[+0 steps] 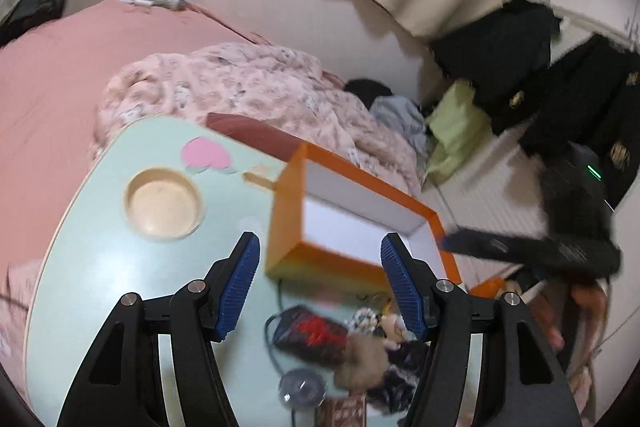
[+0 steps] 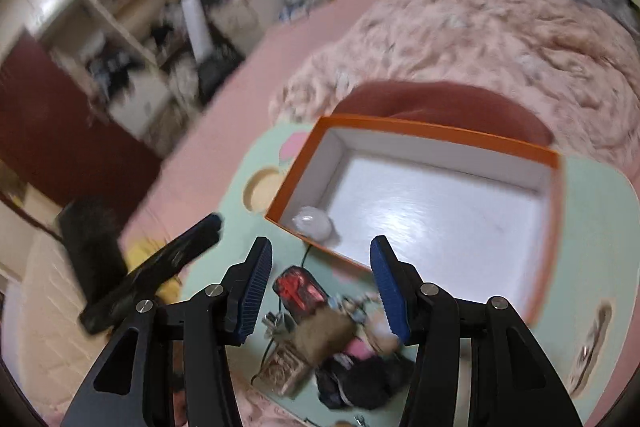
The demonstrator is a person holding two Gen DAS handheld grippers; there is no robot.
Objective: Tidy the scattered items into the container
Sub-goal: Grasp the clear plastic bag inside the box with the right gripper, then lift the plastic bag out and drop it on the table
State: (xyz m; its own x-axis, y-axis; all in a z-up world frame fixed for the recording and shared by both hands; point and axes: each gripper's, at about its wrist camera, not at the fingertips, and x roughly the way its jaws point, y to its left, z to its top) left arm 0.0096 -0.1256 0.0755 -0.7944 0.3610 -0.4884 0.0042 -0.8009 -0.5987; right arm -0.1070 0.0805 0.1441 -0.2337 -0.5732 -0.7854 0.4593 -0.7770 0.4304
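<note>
- Clutter sits in a heap at the near edge of a pale mint-green low table: a black pouch with a red pattern, a tan furry pom-pom, a dark bundle of fabric and a small patterned brown card box, all touching or overlapping one another.
- Just beyond the heap stands an orange cardboard box with a white inside, open at the top, resting on the same table.
- Inside that box, in its near left corner, lies one rounded translucent white object; blur keeps me from telling what it is.
- The right gripper hangs above the heap with its blue ribbed pads spread wide, nothing between them.
- The left gripper is likewise spread wide and empty, poised over the table between the heap and the box's near wall.
- From the left wrist view the same pouch and pom-pom lie below the pads, with a round clear lid-like piece beside them.
- A round recessed cup holder is sunk into the tabletop left of the box, well apart from the heap.
- A pink patterned fluffy blanket is bunched on the pink bed behind the table.
</note>
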